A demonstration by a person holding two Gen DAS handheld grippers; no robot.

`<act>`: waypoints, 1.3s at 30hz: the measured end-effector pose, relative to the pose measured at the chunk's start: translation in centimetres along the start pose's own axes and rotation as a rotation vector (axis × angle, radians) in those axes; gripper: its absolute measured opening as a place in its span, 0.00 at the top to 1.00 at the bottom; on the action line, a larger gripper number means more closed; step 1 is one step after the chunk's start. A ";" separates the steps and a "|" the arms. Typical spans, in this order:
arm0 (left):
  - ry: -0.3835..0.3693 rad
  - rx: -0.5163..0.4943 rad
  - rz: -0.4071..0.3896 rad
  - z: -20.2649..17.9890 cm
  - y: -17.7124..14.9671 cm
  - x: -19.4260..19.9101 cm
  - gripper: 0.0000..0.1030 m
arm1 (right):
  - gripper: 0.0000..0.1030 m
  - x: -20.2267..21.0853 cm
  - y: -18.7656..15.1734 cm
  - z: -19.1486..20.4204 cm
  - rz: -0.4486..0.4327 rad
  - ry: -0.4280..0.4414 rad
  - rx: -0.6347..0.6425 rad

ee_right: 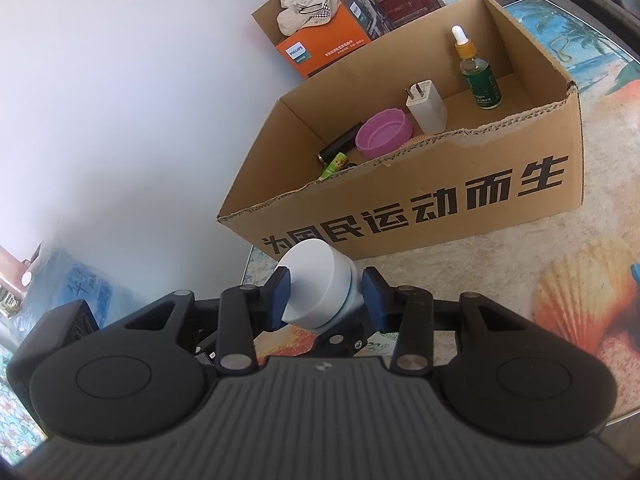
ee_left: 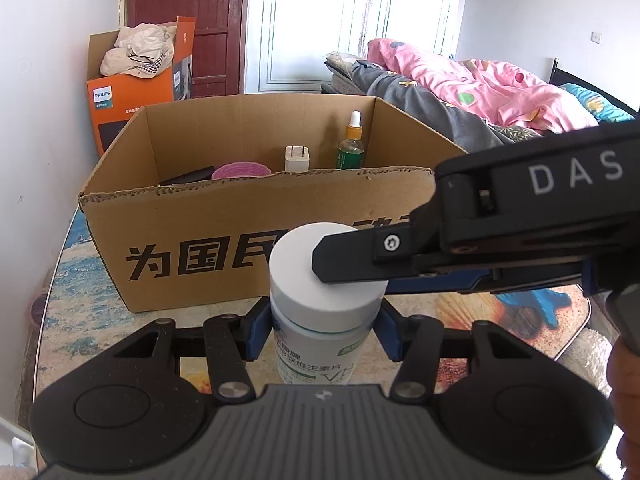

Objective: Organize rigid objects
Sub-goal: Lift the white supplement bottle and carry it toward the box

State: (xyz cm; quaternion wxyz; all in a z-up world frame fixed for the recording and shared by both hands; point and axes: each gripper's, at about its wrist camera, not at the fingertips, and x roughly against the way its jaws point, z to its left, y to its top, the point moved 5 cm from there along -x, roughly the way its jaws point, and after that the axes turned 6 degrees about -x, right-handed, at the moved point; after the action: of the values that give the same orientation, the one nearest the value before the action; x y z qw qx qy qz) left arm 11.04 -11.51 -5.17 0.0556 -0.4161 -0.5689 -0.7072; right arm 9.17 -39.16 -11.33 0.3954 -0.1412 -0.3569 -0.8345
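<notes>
The left gripper (ee_left: 324,330) is holding the white pill bottle (ee_left: 320,344) by its body, upright over the table (ee_left: 460,320). The right gripper's (ee_right: 326,294) jaws are sitting around the bottle's white cap (ee_right: 316,286), a gap showing on one side. The cardboard box (ee_right: 440,196) is standing just behind.

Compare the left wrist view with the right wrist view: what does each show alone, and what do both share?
Only the left wrist view: the bed and the bottle's printed label.
Only the right wrist view: a green tube lying in the box.
Both: the white-capped bottle up front, the box holding a dropper, charger and pink lid, and the orange box behind.
</notes>
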 end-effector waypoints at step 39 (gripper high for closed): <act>0.026 -0.187 -0.301 -2.5 10.5 8.2 0.48 | 0.59 11.3 6.2 7.9 -0.289 0.155 0.212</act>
State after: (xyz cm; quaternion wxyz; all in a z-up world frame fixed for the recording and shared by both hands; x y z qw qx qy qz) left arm 10.17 -14.05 8.15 -0.0824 -0.3203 -0.5557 -0.7628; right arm 6.16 -42.54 3.10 0.3105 0.0186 -0.4280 -0.8486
